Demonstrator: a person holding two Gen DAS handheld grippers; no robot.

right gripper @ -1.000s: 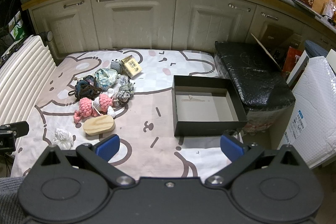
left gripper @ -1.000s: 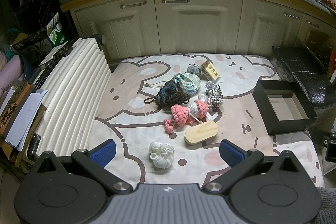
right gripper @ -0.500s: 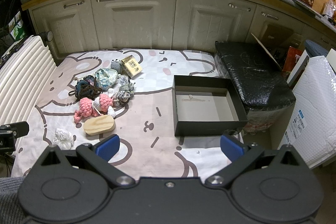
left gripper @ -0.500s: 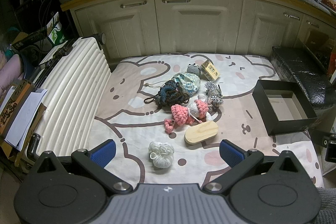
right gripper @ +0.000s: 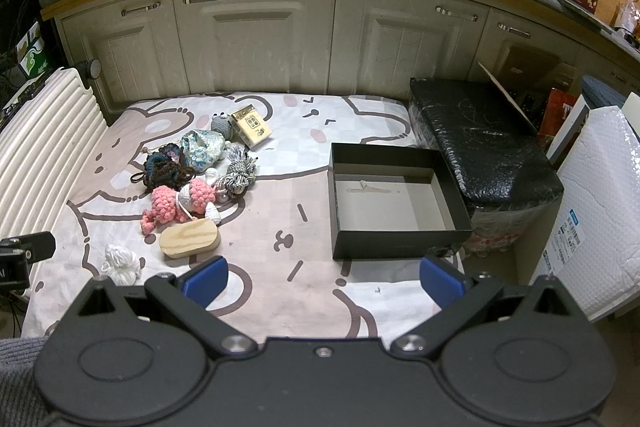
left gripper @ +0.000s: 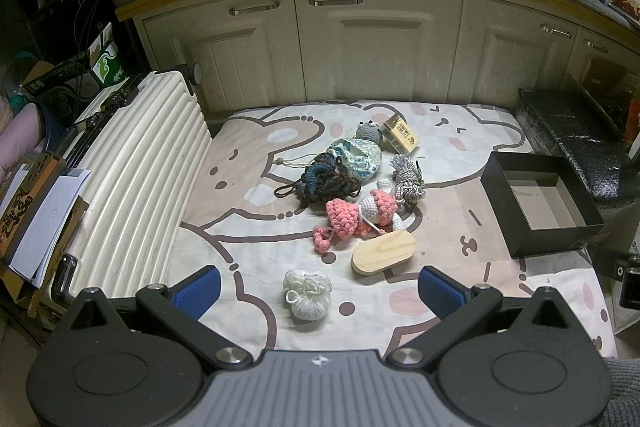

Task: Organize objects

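Note:
A heap of small items lies on the cartoon-print sheet (left gripper: 256, 227): a pink crochet doll (left gripper: 352, 215), a wooden oval block (left gripper: 383, 251), a white yarn ball (left gripper: 308, 294), a dark crochet pouch (left gripper: 326, 178), a patterned fabric pouch (left gripper: 358, 155), a grey tassel (left gripper: 407, 179) and a small yellow box (left gripper: 400, 133). An empty black box (right gripper: 394, 199) stands to their right. My left gripper (left gripper: 319, 291) hangs open, just short of the yarn ball. My right gripper (right gripper: 323, 277) is open too, in front of the black box (left gripper: 540, 207), holding nothing.
A white ribbed suitcase (left gripper: 132, 183) lies along the sheet's left edge. Cream cabinet doors (right gripper: 256, 39) close off the back. A black wrapped cushion (right gripper: 480, 143) and a white padded parcel (right gripper: 592, 219) stand right of the box.

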